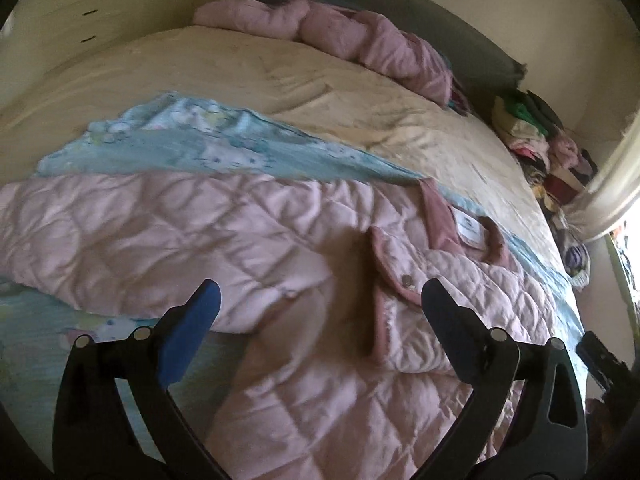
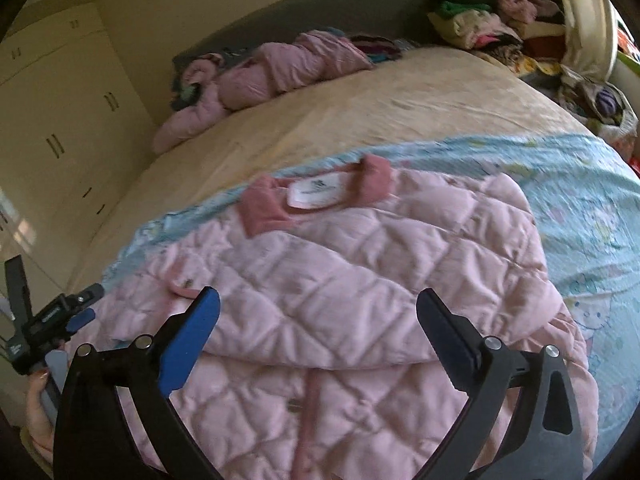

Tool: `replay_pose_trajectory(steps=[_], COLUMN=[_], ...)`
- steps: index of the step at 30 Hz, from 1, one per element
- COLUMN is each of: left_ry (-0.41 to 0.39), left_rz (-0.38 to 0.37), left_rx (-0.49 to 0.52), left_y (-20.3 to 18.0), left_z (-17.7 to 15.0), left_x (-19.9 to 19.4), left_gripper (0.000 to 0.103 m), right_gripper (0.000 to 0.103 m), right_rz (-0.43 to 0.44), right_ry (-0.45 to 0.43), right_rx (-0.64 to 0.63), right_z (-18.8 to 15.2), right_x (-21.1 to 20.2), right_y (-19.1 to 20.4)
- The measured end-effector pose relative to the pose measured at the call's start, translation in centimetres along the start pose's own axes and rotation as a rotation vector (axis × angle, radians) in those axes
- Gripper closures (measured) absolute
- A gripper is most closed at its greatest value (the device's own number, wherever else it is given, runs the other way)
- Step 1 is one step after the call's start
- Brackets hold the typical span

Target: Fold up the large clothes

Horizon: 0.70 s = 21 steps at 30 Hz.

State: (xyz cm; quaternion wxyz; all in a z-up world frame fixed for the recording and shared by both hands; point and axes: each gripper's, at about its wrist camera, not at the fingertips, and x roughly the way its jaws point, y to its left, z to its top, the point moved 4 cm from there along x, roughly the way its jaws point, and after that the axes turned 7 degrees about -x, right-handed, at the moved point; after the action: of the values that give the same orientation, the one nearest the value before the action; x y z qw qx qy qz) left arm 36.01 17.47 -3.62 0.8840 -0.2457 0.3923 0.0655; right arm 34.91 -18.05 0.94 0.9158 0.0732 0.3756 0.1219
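Note:
A pink quilted jacket (image 1: pixel 224 232) (image 2: pixel 360 264) lies spread on a light blue printed sheet (image 1: pixel 168 148) (image 2: pixel 592 232) on the bed. Its darker pink collar (image 2: pixel 320 196) with a white label points toward the far side, and both sleeves are folded across the body. My left gripper (image 1: pixel 320 300) hovers open above the jacket near a snap button (image 1: pixel 407 280), nothing between its jaws. My right gripper (image 2: pixel 318 308) also stands open over the folded sleeve, holding nothing. The left gripper (image 2: pixel 76 316) shows at the left edge of the right wrist view, held by a hand (image 2: pixel 38 408).
A cream bedspread (image 1: pixel 280 80) (image 2: pixel 360 112) covers the far half of the bed. Another pink quilted garment (image 1: pixel 340 36) (image 2: pixel 264 72) lies bunched by the dark headboard (image 2: pixel 300 12). A pile of mixed clothes (image 1: pixel 544 140) (image 2: pixel 500 28) sits at the far right. Cream cupboards (image 2: pixel 60 120) line the left wall.

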Motion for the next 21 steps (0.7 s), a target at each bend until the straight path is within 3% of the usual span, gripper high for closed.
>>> replay_pose_trajectory(steps=[8,21], left_ry=[-0.025,-0.066], left_rz=[0.089,0.145], left_rx=[-0.039,-0.147], left_y=[3.3,8.4], left_z=[1.2,2.9], left_x=[-0.8,-2.5], left_gripper=[0.009,0.009], right_gripper=[0.005,0.005], right_rz=[0.062,0.188], right_ry=[-0.013,0.007], right_rx=[-0.074,-0.211], right_z=[1.7,1.8], right_x=[-0.1,1.9], right_y=[5.4,15.6])
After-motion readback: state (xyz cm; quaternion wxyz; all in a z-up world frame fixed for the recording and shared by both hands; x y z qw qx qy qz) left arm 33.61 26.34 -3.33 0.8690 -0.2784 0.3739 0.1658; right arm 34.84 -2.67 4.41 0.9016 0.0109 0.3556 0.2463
